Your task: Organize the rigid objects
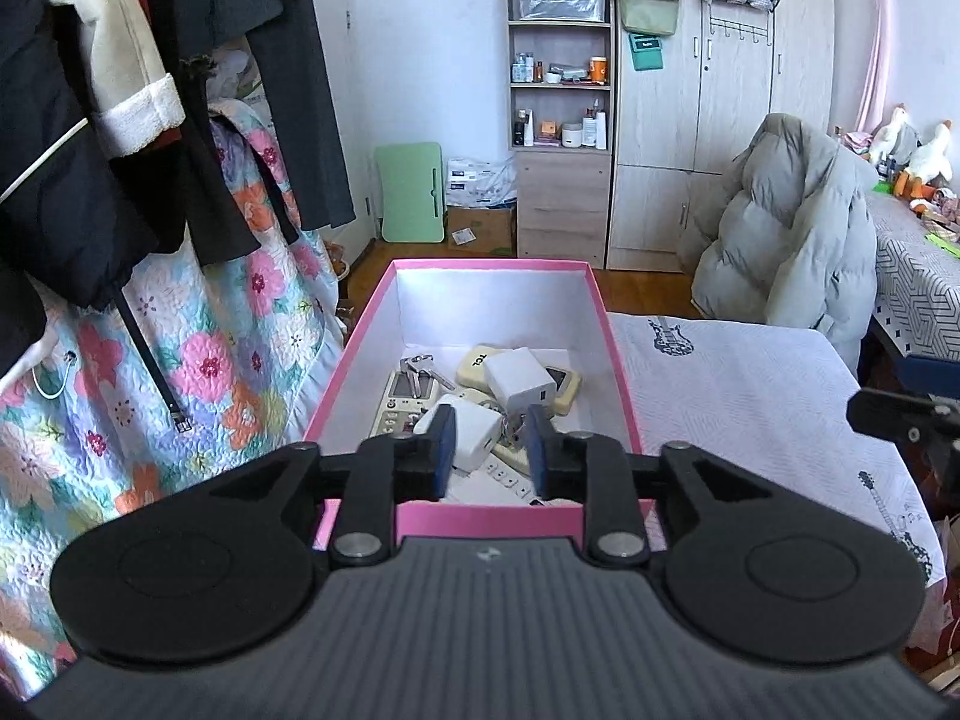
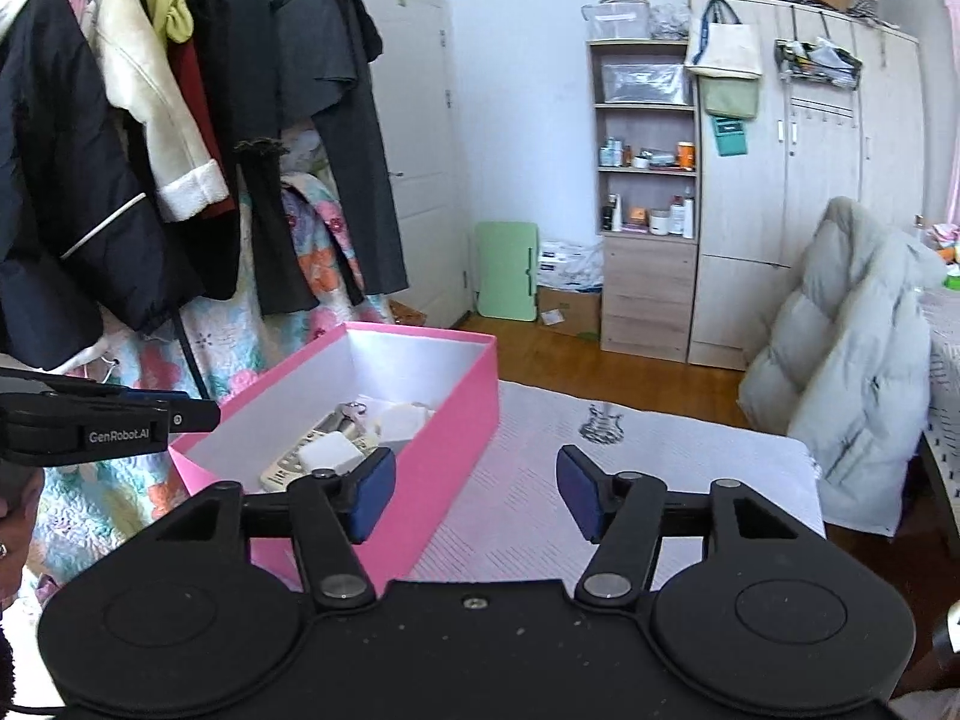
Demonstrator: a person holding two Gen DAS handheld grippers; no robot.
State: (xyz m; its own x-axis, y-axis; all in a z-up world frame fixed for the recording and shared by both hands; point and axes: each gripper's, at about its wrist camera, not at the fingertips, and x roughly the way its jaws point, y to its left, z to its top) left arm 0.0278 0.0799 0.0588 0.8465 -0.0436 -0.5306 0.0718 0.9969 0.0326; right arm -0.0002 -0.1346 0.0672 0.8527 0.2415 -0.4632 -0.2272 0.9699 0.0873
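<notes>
A pink box point(image 2: 414, 420) sits open on a white patterned cloth point(image 2: 630, 468), holding a remote control point(image 2: 294, 462), keys point(image 2: 350, 412) and white chargers point(image 2: 333, 450). Right of the box, the right gripper point(image 2: 474, 492) hangs with jaws apart, nothing between them. The left gripper point(image 2: 108, 420) juts in at the box's left.

Box point(image 1: 618, 354) is pink outside, white inside; it holds white chargers point(image 1: 519, 387), cream remotes point(image 1: 401, 402) and silver keys point(image 1: 420, 367). Tabletop point(image 1: 750, 396) cover is white with fine stripes and black guitar prints point(image 1: 671, 336). Hand-held gripper pads point(image 2: 375, 495) are blue on black; floral quilt point(image 1: 198, 360) pink, orange and blue.
</notes>
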